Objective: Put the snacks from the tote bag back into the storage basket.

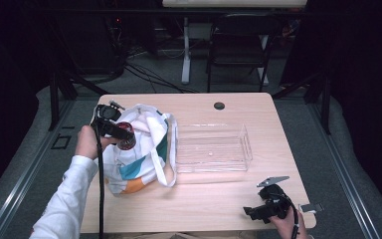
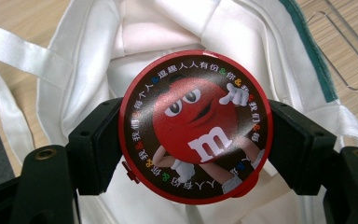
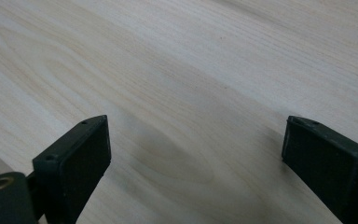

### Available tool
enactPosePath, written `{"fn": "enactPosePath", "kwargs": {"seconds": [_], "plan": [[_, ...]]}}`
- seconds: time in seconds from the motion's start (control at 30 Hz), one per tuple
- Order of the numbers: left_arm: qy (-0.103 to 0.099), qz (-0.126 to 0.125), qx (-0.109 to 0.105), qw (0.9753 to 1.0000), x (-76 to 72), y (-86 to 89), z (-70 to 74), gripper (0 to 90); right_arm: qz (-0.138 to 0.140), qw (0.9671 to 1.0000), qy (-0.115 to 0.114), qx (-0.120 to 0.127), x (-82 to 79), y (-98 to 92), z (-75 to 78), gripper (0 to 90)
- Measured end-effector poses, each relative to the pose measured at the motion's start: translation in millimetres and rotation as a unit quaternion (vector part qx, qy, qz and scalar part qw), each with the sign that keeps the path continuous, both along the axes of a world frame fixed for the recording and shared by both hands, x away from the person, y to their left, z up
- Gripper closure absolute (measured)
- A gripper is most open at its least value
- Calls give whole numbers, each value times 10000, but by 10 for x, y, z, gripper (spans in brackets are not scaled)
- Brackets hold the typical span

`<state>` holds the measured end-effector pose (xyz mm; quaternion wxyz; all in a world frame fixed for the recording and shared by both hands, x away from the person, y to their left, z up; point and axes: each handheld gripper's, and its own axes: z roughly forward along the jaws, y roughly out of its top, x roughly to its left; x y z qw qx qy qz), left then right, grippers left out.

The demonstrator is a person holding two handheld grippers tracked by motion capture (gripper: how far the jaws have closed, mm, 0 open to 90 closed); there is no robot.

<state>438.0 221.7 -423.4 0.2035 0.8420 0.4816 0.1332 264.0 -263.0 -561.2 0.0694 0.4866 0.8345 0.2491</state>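
Note:
My left gripper (image 1: 124, 137) is shut on a round red candy tin (image 2: 196, 126) whose lid shows a red cartoon character with a white "m". The tin (image 1: 126, 135) hangs over the open mouth of a white tote bag (image 1: 139, 154) with teal and orange patches, lying at the table's left. The bag's white lining (image 2: 144, 42) lies right below the tin in the left gripper view. My right gripper (image 1: 251, 213) stands open low over bare wood at the front right corner, with nothing between its fingers (image 3: 77, 163).
A clear plastic tray (image 1: 213, 149) lies in the middle of the wooden table (image 1: 219, 199), right of the bag. A black round cap (image 1: 219, 105) sits near the far edge. Beyond the table stand a dark chair (image 1: 238, 45) and a white desk leg (image 1: 186, 50).

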Motion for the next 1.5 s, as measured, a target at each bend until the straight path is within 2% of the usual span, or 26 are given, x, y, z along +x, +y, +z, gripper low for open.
{"fn": "enactPosePath", "kwargs": {"seconds": [0.2,0.6,0.7,0.73,0.83,1.0,1.03,1.1,1.2,1.23,1.43,1.5], "plan": [[-1,-93,42,9999,-1,-51,99,259,25,10000,-12,-14,0,-5,1,74],[-104,-275,-13,9996,9,-204,296,259,16,10000,-22,-34,-6,-8,0,74],[-111,-323,33,9994,15,-243,334,259,-82,9998,-78,142,-18,2,-20,74],[-122,-331,19,9994,16,-258,344,259,21,10000,-2,26,-11,-11,-1,74],[-138,-369,26,9992,16,-295,377,259,19,10000,3,25,-13,-9,-2,74],[-155,-448,24,9989,20,-365,418,259,2,10000,-11,-18,-25,-24,-1,75],[-170,-478,26,9987,23,-381,424,260,-57,10000,-44,67,-32,-20,-10,74],[-172,-529,21,9985,28,-411,442,259,-10,10000,8,-39,-38,-39,2,74],[-207,-586,-27,9981,33,-465,467,259,-81,9999,-23,59,-57,-41,-7,75],[-222,-616,-30,9978,36,-484,475,259,-54,10000,-11,-41,-60,-55,0,74],[-257,-767,-79,9967,45,-623,493,259,-165,9998,-44,32,-95,-76,-9,75],[-258,-815,-100,9963,54,-665,483,259,-129,9999,-8,-34,-100,-89,-1,74]]}}
